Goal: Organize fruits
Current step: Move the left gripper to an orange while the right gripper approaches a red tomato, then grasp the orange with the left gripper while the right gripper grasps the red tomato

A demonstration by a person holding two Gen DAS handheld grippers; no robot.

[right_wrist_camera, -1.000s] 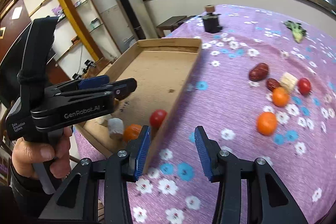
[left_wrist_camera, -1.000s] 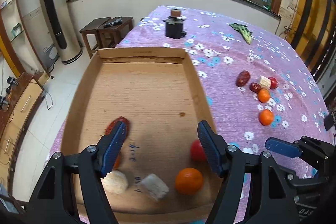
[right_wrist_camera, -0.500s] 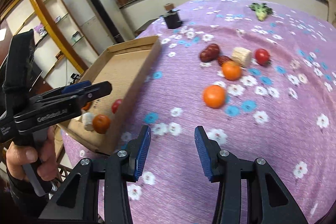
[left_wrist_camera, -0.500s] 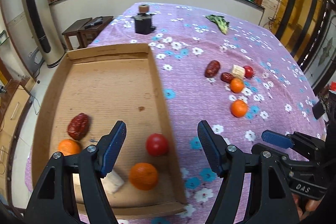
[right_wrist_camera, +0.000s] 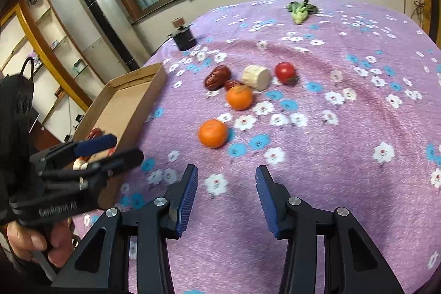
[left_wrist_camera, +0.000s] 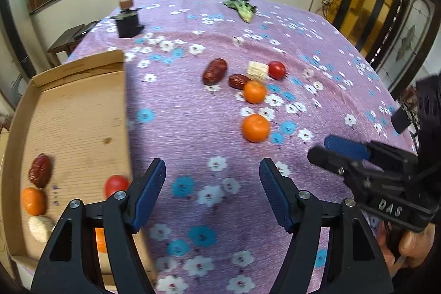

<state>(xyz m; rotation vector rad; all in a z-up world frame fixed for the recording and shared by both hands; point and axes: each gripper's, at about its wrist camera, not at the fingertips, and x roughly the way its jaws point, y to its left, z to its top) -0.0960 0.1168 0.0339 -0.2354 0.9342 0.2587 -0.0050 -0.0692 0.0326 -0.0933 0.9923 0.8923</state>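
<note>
A cardboard tray [left_wrist_camera: 77, 112] lies at the table's left edge and holds a red date [left_wrist_camera: 40, 174], an orange [left_wrist_camera: 33, 201], a tomato [left_wrist_camera: 115, 185] and a white chunk [left_wrist_camera: 40, 228]. On the purple cloth lie two oranges [left_wrist_camera: 255, 127] [left_wrist_camera: 254, 92], two dates [left_wrist_camera: 215, 70] [left_wrist_camera: 238, 81], a white chunk [left_wrist_camera: 257, 70] and a tomato [left_wrist_camera: 276, 69]. My left gripper [left_wrist_camera: 212, 192] is open and empty over the cloth beside the tray. My right gripper [right_wrist_camera: 226, 197] is open and empty, short of the near orange [right_wrist_camera: 213, 133].
A black holder with a cork top [left_wrist_camera: 126, 21] and a green leafy vegetable [left_wrist_camera: 242, 8] sit at the far side of the table. The tray's right wall [left_wrist_camera: 125, 106] stands between the tray fruit and the loose fruit. A low wooden stool [left_wrist_camera: 69, 40] stands beyond the table's left edge.
Both grippers have swung right, away from the tray toward the loose fruit. The near orange now lies closer ahead of both. Both stayed open and empty.
</note>
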